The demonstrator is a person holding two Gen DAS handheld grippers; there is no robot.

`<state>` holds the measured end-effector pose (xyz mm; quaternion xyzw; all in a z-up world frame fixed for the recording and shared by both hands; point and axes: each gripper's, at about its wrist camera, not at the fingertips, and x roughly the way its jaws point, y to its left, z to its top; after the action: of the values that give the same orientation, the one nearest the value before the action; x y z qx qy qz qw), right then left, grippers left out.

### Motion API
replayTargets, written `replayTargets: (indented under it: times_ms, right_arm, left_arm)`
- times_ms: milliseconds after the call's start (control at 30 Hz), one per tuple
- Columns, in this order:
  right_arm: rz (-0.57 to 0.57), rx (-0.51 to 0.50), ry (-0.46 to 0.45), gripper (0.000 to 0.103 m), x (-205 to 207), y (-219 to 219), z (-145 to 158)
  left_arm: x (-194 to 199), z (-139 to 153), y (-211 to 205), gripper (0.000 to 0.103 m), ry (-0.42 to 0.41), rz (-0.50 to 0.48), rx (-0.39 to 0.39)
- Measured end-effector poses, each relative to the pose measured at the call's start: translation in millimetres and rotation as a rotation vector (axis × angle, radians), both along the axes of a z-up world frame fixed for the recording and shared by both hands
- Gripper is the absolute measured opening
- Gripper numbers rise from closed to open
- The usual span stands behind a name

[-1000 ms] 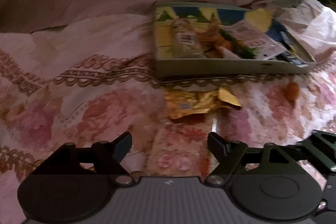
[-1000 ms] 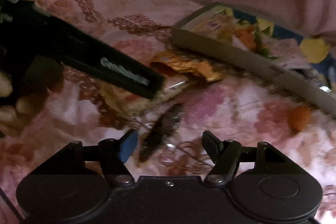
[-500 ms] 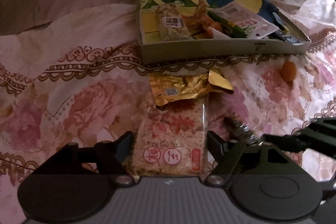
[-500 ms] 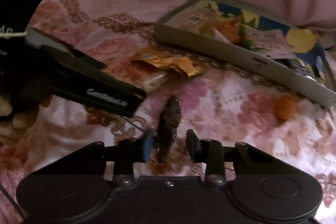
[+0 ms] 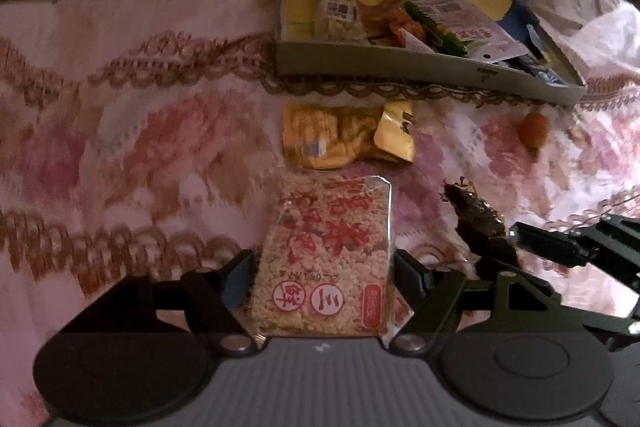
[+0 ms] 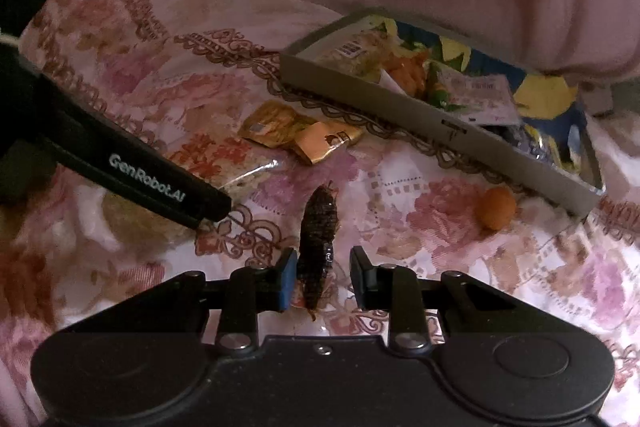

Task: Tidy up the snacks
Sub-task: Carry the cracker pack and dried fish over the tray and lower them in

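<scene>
On the flowery bedcover point(image 5: 120, 131) the left gripper point(image 5: 324, 267) has its two fingers on either side of a clear pack of rice crackers point(image 5: 328, 259), and they look like they press on its edges, though I cannot be sure the hold is tight. The right gripper point(image 6: 324, 277) has just been closing, with a dark, bumpy snack point(image 6: 318, 239) in a clear wrapper between its fingers; the blue pad touches it on one side, but there is a gap on the other, so I cannot tell if it is squeezed. A gold wrapper point(image 5: 344, 135) lies just past the rice crackers. Behind it sits a grey box point(image 5: 400, 67) with several snack packs inside. A small orange ball point(image 6: 497, 207) rests on the cover near the box.
</scene>
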<state>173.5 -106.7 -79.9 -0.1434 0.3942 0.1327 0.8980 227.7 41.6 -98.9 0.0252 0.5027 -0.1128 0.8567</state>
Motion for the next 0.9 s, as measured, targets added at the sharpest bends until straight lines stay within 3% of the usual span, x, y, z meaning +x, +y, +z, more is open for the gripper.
replayTargets:
  times_ms: [133, 300, 533, 667, 900]
  right_arm:
    - [0.041, -0.056, -0.072, 0.030, -13, 4, 6]
    - [0.032, -0.040, -0.127, 0.030, -15, -2, 17]
    - [-0.009, 0.019, -0.192, 0.030, -11, -14, 36]
    - [-0.034, 0.040, -0.230, 0.030, -6, -22, 47]
    - [-0.074, 0.055, -0.285, 0.030, 23, -49, 72]
  left_arm:
    - [-13, 4, 4, 0.078, 0.034, 0.026, -0.039]
    - [-19, 13, 13, 0.077, 0.026, 0.077, -0.076]
    - [-25, 36, 20, 0.077, -0.058, 0.127, -0.141]
    - [-28, 53, 17, 0.078, -0.146, 0.143, -0.150]
    - [4, 90, -11, 0.078, -0.299, 0.134, -0.166]
